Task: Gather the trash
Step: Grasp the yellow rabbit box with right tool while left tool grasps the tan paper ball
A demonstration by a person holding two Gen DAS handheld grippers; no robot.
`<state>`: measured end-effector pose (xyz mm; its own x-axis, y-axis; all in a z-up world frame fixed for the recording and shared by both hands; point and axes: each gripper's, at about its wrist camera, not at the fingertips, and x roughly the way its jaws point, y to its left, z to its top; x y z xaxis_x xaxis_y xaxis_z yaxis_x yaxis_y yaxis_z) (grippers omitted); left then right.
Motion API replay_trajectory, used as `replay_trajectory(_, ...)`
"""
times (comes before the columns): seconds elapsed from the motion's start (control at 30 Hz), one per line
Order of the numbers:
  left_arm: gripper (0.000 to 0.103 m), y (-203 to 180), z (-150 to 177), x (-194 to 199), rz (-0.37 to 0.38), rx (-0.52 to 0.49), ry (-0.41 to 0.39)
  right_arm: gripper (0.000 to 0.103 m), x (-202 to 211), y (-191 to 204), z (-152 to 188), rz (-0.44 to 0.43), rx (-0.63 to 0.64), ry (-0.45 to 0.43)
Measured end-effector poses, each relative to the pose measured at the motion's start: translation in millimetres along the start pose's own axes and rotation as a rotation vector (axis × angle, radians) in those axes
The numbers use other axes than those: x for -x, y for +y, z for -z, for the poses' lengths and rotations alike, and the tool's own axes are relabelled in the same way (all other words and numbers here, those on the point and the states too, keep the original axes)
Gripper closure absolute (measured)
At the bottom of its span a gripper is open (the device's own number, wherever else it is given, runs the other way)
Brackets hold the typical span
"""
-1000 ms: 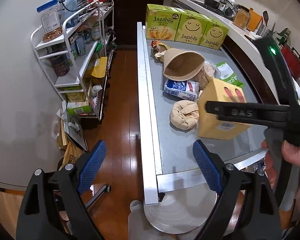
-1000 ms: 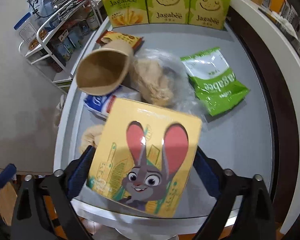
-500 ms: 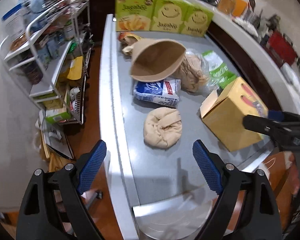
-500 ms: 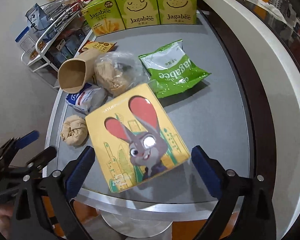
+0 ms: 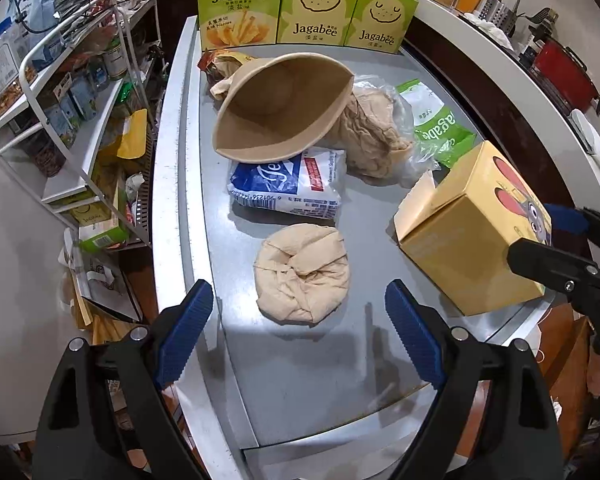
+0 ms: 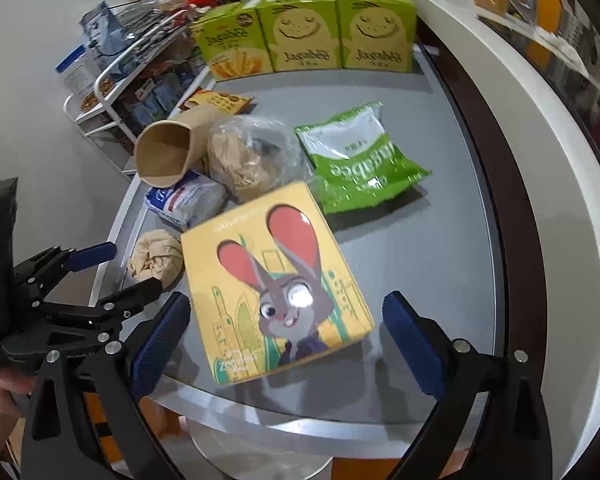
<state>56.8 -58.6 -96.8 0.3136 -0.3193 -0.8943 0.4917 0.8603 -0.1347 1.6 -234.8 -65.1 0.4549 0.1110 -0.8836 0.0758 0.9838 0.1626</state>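
Note:
A yellow rabbit-print box [image 6: 272, 292] lies on the grey table [image 6: 440, 248], between the jaws of my right gripper [image 6: 288, 344]; the pads stand just clear of its sides, so it is open. My left gripper [image 5: 300, 332] is open and empty, hovering just short of a crumpled tan paper ball [image 5: 302, 272]. Behind the ball lie a blue-and-white tissue pack [image 5: 288, 184], a tipped brown paper cup [image 5: 280, 108], brown paper in a clear bag [image 5: 372, 132] and a green snack bag [image 5: 436, 128]. An orange wrapper [image 5: 224, 60] sits behind the cup.
Three green Jagabee boxes [image 5: 304, 8] stand along the table's far end. A white wire rack [image 5: 80, 100] full of goods stands on the wooden floor to the left. A curved counter with a red pot [image 5: 560, 68] and utensils runs along the right.
My right gripper's jaws have opened off the yellow box, which now rests on the table. My left gripper has swung from the floor side over the table, lower and closer to the paper ball.

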Motion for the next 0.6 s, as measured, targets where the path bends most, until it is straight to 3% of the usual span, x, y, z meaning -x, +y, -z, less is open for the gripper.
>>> replay_trajectory(0.17, 0.014, -2, -3, -9, -0.007, -0.015, 0.016, 0.008, -7, 4, -6, -0.022, 0.058, 0.022)
replay_trajectory(0.4, 0.029, -1, -6, -17, -0.016, -0.017, 0.036, 0.008, -12, 1, -9, -0.044, 0.071, 0.034)
replay_trajectory(0.6, 0.029, -2, -9, -21, -0.031, -0.025, 0.038, 0.008, -15, 3, -9, -0.032, 0.094, 0.04)
